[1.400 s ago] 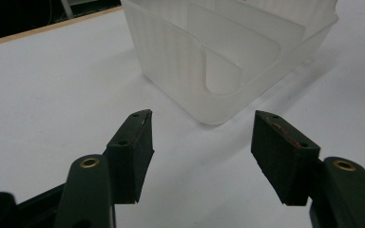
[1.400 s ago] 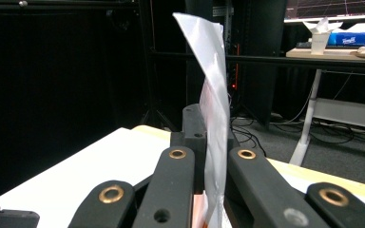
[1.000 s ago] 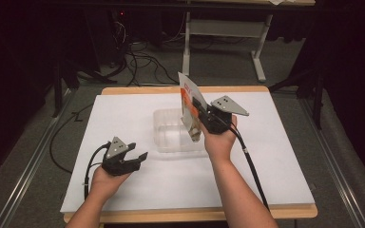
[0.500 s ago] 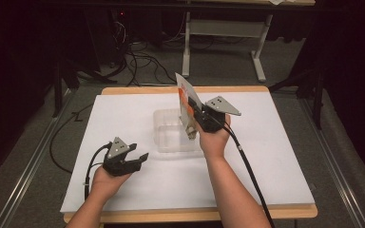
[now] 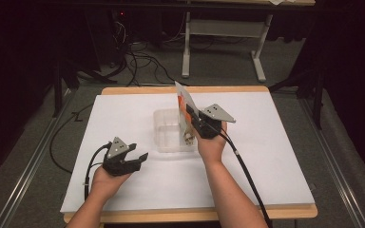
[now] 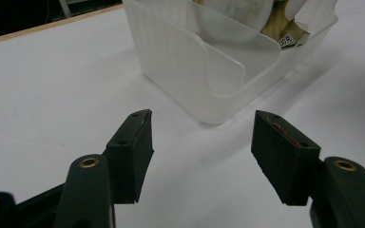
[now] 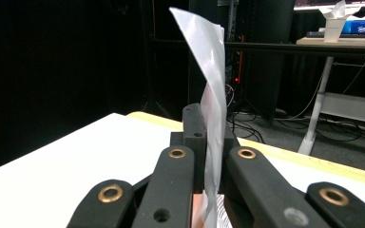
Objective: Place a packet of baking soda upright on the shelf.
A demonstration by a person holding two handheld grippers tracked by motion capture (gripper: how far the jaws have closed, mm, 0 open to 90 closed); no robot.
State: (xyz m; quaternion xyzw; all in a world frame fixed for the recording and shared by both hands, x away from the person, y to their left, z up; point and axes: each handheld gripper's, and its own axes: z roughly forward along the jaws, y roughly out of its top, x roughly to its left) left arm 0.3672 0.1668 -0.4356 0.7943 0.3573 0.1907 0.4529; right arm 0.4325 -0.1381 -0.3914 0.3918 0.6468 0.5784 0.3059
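Observation:
A clear plastic bin point(image 5: 168, 130) stands in the middle of the white table point(image 5: 275, 156). My right gripper point(image 5: 193, 118) is shut on a flat white and orange packet point(image 5: 184, 102), held upright over the bin's right side. In the right gripper view the packet point(image 7: 212, 95) rises silvery white from between the closed jaws. My left gripper point(image 5: 138, 159) rests open on the table to the left of and nearer than the bin. Its view shows the bin point(image 6: 204, 61) close ahead, with a small labelled item point(image 6: 285, 35) inside, and nothing between its fingers.
Behind the table are a dark floor with cables point(image 5: 138, 61) and the white legs of another desk point(image 5: 223, 42). A tissue box point(image 7: 361, 26) sits on that desk in the right gripper view. Bare white tabletop lies left and right of the bin.
My right gripper has carried the packet a little left and toward the bin's near right side. The left gripper has stayed where it was, open.

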